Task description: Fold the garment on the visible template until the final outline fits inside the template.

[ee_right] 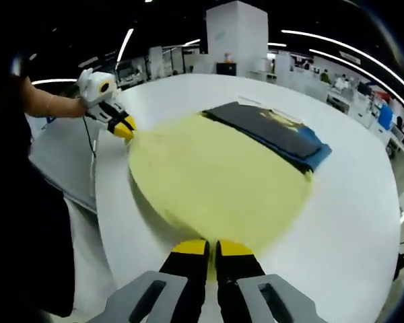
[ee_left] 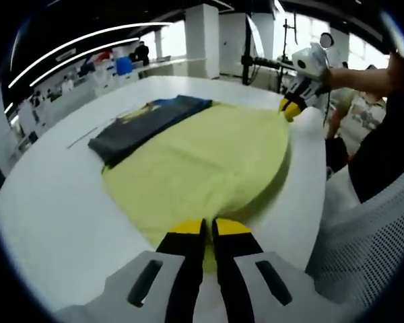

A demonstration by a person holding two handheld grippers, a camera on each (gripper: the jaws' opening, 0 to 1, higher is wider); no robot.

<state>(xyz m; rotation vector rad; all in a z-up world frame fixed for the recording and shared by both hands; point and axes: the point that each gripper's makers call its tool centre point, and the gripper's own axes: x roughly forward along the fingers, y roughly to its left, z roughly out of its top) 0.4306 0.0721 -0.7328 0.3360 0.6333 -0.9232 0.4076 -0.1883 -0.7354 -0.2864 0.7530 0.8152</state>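
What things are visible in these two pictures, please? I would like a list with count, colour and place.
Yellow garment: one, yellow, spread on the table, each near corner pinched by a gripper.
Dark garment: one, dark grey with a blue part, folded, at the far edge of the yellow garment.
Table: one, white, under both garments.
Chair: one, white mesh, beside the table.
Left gripper: one, yellow-tipped black jaws, shut on the yellow garment's edge.
Right gripper: one, same colours, shut on the other corner.
Person's forearm: one, holding the right gripper.
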